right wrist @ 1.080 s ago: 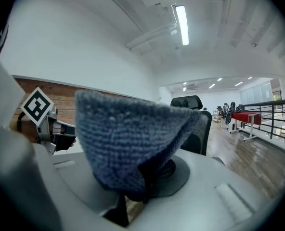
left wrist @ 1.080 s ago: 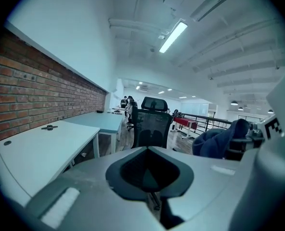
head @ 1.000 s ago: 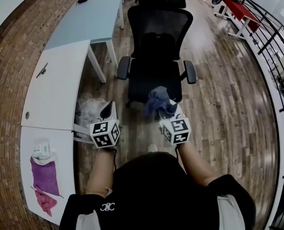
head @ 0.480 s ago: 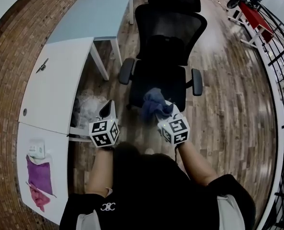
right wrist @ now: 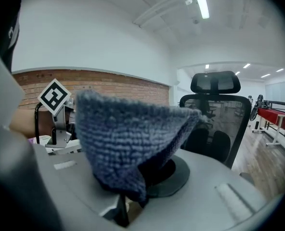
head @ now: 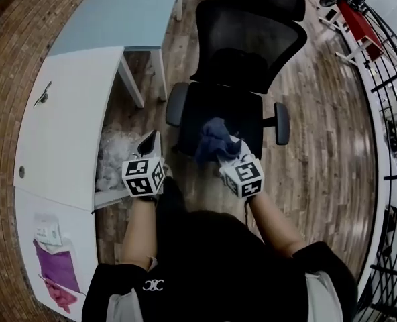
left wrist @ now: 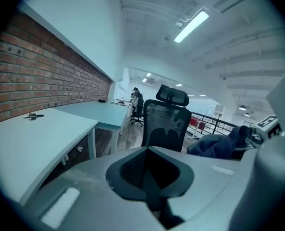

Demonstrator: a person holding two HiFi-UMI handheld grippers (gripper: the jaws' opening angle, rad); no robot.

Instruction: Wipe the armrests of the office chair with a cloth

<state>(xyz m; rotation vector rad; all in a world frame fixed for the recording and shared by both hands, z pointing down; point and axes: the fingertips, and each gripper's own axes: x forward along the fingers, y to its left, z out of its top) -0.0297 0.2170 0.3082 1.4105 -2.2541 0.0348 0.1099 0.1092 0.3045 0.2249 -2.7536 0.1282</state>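
The black mesh office chair (head: 235, 79) stands just ahead of me on the wood floor, its left armrest (head: 176, 104) and right armrest (head: 282, 123) both bare. My right gripper (head: 231, 147) is shut on a bunched blue cloth (head: 214, 139), held in the air over the seat's front edge and clear of both armrests. In the right gripper view the cloth (right wrist: 128, 138) drapes over the jaws and hides part of the chair (right wrist: 214, 124). My left gripper (head: 150, 139) hovers left of the seat, jaws together, holding nothing. The left gripper view shows the chair (left wrist: 166, 121) and the cloth (left wrist: 219, 146).
A white desk (head: 64, 126) and a blue-grey desk (head: 118, 12) run along the brick wall on the left. A crumpled plastic bag (head: 117, 156) lies under the white desk. Purple cloths (head: 54, 267) lie on the desk's near end. A black railing (head: 386, 79) and a red bench (head: 356, 19) stand far right.
The chair has come nearer and lower in the head view as the person stepped toward it. Both grippers keep the same pose, the cloth still held.
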